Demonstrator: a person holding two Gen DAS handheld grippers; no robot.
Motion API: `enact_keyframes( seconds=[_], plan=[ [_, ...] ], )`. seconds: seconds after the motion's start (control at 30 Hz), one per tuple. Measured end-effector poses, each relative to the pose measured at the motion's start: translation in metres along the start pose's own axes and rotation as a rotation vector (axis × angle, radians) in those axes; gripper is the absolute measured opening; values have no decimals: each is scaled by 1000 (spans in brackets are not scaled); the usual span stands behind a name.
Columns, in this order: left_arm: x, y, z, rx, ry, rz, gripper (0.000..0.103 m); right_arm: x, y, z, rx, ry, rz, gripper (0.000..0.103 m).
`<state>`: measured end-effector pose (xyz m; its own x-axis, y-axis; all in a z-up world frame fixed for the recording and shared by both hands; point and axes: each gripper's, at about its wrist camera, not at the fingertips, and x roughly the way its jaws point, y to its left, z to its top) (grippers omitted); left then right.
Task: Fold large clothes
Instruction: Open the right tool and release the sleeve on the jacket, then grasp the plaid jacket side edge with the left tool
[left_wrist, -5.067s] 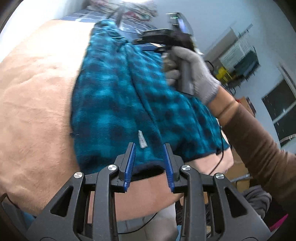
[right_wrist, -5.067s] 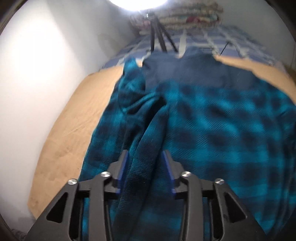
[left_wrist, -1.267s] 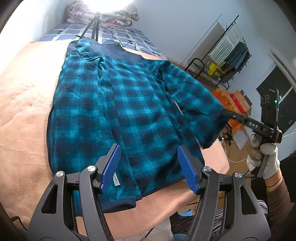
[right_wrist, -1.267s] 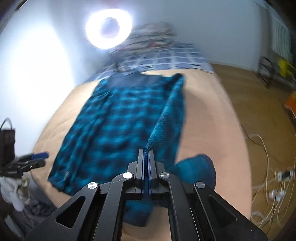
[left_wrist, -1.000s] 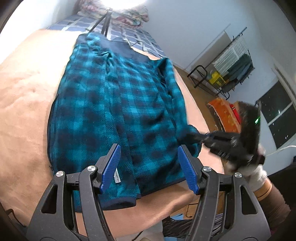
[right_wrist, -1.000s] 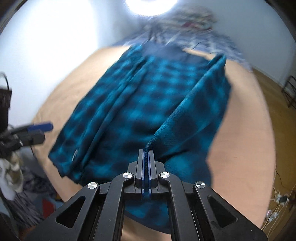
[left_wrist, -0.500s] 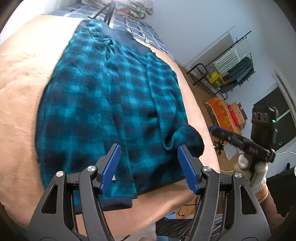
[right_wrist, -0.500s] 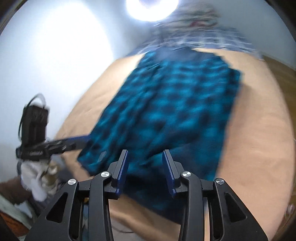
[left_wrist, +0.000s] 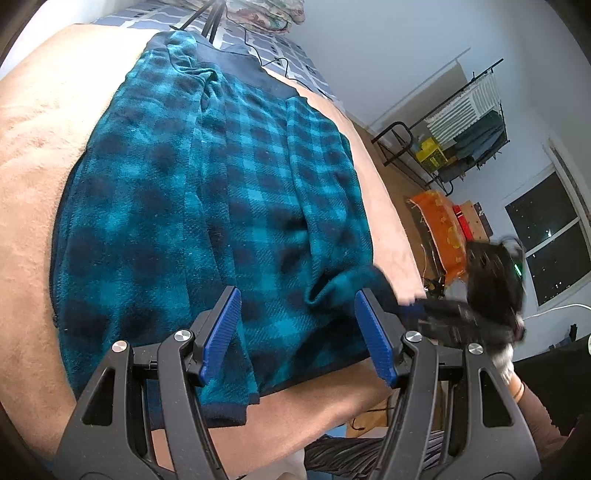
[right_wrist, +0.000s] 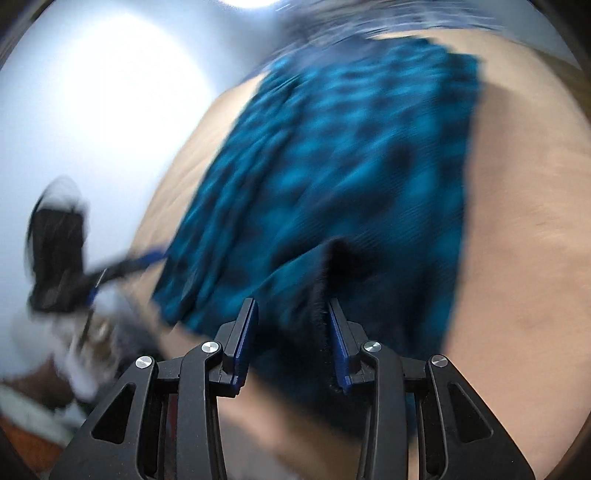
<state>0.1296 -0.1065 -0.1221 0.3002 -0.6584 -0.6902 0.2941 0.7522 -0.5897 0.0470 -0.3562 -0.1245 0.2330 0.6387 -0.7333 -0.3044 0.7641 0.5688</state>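
While a tan blanket (left_wrist: 29, 155) is covering the bed, a teal plaid fleece jacket (left_wrist: 207, 192) is lying flat on it, sleeves folded inward. The left gripper (left_wrist: 297, 332) and right gripper (right_wrist: 291, 339) are hovering spread, holding nothing.

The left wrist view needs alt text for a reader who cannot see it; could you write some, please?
A teal plaid fleece garment lies spread on a tan blanket, the open left gripper over its near hem.

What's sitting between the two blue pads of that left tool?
Blue-and-black checked fleece garment: its lower hem area fills the gap between the open left tool's pads in the left wrist view, spread on the tan blanket.
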Motion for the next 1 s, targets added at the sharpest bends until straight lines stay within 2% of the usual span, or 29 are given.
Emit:
enact_keyframes(
  seconds=[0.1,0.2,0.27,0.43,0.53,0.73,0.83,0.87,0.9,0.93,0.97,1.0],
  plan=[
    [7,-3,-1,-5,16,-16,66,-8,21,-15,-80,21,14,35],
    [17,-8,-3,-5,36,-31,66,-29,24,-18,-71,-47,83,35],
    [24,-11,-3,-11,47,-43,66,-43,18,-14,-53,-102,49,35],
    [43,-21,-2,-9,72,-51,66,-54,-32,10,101,-205,-66,35],
    [58,-30,-6,28,102,-40,66,-51,-65,35,171,-256,-117,35],
    [90,-34,-25,106,195,27,66,-37,-136,91,341,-334,-178,35],
    [96,-34,-33,155,209,43,65,-34,-167,110,419,-362,-187,35],
    [97,-35,-33,166,206,42,63,-32,-174,116,432,-367,-184,35],
    [97,-35,-33,168,204,40,56,-28,-182,123,439,-372,-175,35],
    [97,-35,-32,169,202,37,43,-25,-185,127,440,-371,-168,34],
    [97,-34,-30,165,200,31,32,-22,-188,133,432,-370,-165,28],
    [97,-34,-29,159,201,25,11,-19,-187,137,423,-362,-167,8]
  ],
)
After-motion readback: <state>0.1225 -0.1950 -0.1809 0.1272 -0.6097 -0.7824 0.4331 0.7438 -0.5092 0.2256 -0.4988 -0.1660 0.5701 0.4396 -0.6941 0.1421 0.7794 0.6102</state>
